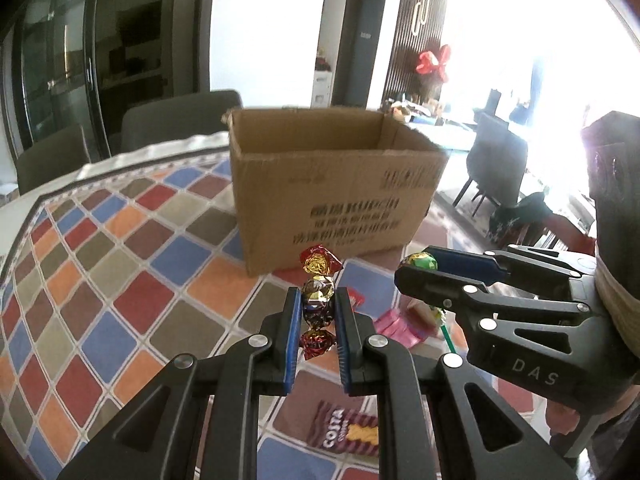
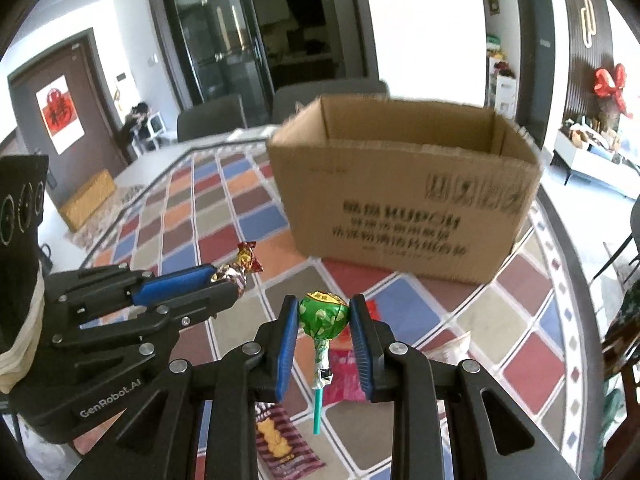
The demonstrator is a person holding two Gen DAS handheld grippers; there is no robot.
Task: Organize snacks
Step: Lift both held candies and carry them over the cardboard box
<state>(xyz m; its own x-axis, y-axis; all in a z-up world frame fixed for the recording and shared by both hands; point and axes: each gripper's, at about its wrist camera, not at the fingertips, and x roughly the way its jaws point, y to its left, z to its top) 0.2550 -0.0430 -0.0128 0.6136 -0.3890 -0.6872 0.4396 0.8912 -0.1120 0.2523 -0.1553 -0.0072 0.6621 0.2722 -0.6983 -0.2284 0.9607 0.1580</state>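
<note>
My left gripper (image 1: 317, 300) is shut on a red-and-gold foil-wrapped candy (image 1: 318, 292), held upright above the table. It also shows in the right wrist view (image 2: 236, 276) at the left. My right gripper (image 2: 324, 316) is shut on a green-wrapped lollipop (image 2: 323, 314) with a teal stick hanging down. In the left wrist view the right gripper (image 1: 416, 266) holds the lollipop (image 1: 420, 261) at the right. An open brown cardboard box (image 1: 336, 192) (image 2: 404, 204) stands on the table just beyond both grippers.
A checkered tablecloth (image 1: 120, 256) covers the table. A Costa biscuit packet (image 1: 348, 428) (image 2: 284, 440), a pink packet (image 1: 396, 326) and a red packet (image 2: 344, 372) lie under the grippers. Grey chairs (image 1: 180, 120) stand behind the table.
</note>
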